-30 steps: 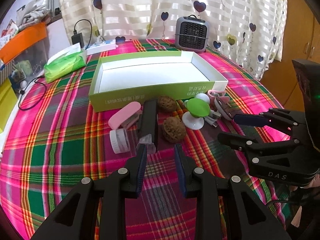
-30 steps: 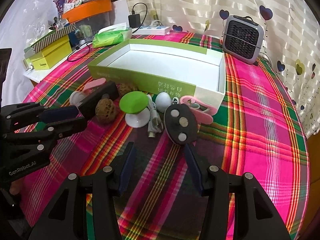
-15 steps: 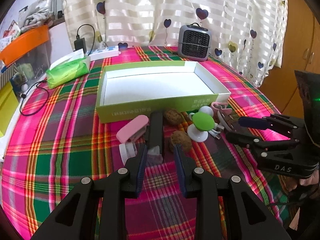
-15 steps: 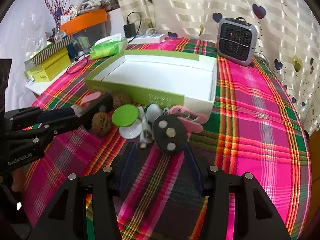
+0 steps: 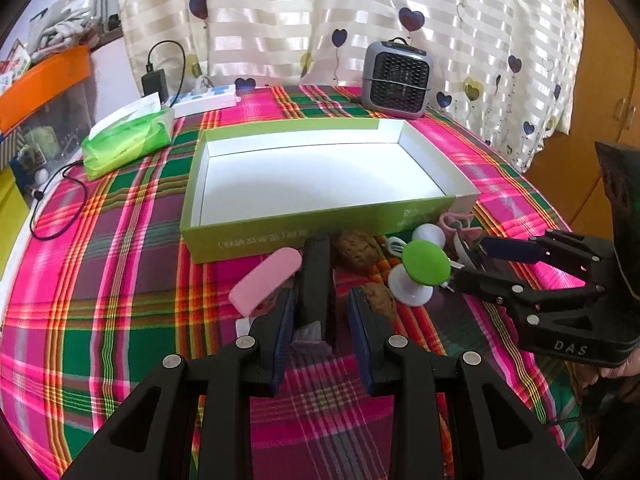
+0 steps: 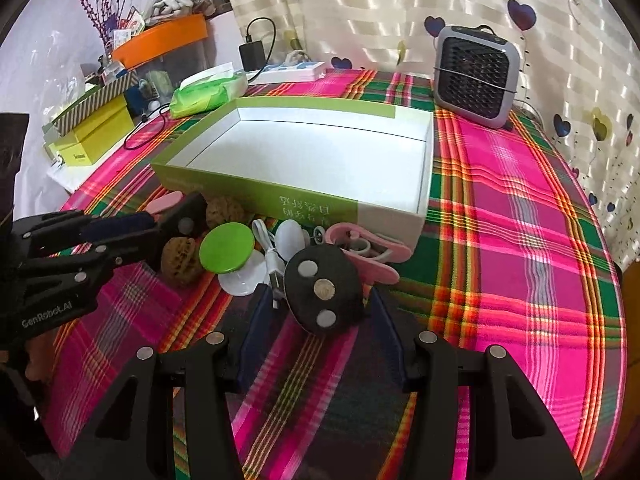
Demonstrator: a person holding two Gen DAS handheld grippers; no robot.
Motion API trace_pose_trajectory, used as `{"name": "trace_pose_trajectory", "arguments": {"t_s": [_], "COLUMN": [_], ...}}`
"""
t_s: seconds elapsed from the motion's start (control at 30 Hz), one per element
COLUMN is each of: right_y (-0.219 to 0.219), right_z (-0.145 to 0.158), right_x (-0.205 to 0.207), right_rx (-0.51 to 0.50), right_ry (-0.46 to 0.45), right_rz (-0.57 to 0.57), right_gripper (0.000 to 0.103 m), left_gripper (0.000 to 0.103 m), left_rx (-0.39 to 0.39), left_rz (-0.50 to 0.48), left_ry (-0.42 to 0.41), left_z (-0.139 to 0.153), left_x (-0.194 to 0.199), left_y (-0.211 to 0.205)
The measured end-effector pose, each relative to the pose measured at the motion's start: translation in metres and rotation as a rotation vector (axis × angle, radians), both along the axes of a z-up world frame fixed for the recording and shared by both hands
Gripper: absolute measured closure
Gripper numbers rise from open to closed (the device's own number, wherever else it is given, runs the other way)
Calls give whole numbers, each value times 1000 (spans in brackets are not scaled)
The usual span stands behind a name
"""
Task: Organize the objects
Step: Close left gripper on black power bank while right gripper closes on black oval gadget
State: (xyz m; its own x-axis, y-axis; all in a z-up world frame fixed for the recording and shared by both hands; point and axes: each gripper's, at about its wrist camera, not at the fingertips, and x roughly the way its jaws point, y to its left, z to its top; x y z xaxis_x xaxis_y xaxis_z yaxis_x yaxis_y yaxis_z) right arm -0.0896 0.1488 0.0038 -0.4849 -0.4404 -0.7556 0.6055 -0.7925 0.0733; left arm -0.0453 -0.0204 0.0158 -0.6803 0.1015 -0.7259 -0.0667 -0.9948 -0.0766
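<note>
- Left gripper parted, pads either side of black bar, not yet pinching.
- Bar's long axis runs straight ahead toward green box.
- Right gripper parted around black oval piece, untouched.

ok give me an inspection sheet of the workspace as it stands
surface: plaid tablecloth, round table.
job's things: green box empty; black stapler, pink case, two walnuts, green-topped knob, black oval disc, pink clip lie before it.
clutter: tissue pack, small heater.
grippers: left gripper open around stapler's near end; right gripper open around disc.
cables: white USB cable; black charger lead.
surroundings: heart-print curtain.
</note>
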Motion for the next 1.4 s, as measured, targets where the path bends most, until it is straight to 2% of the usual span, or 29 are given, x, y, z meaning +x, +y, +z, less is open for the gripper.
{"name": "trace_pose_trajectory", "arguments": {"t_s": [0.27,0.57,0.8,1.4], "right_y": [-3,-7,-5,-3], "right_z": [1,3,3,5], "right_x": [-1,4,6,11], "right_rx": [5,28,28,39], "right_ry": [17,47,50,67], "right_rz": [20,43,44,51], "right_gripper": [73,75,75,75], "left_gripper": [77,77,79,82], "left_rx": [-10,-17,-82,-59], "left_rz": [9,7,-18,-15], "left_ry": [-5,-10,-43,-30], "left_z": [0,0,-11,-8], "left_x": [-7,-10,-13,-8], "left_y": [0,-1,7,9]}}
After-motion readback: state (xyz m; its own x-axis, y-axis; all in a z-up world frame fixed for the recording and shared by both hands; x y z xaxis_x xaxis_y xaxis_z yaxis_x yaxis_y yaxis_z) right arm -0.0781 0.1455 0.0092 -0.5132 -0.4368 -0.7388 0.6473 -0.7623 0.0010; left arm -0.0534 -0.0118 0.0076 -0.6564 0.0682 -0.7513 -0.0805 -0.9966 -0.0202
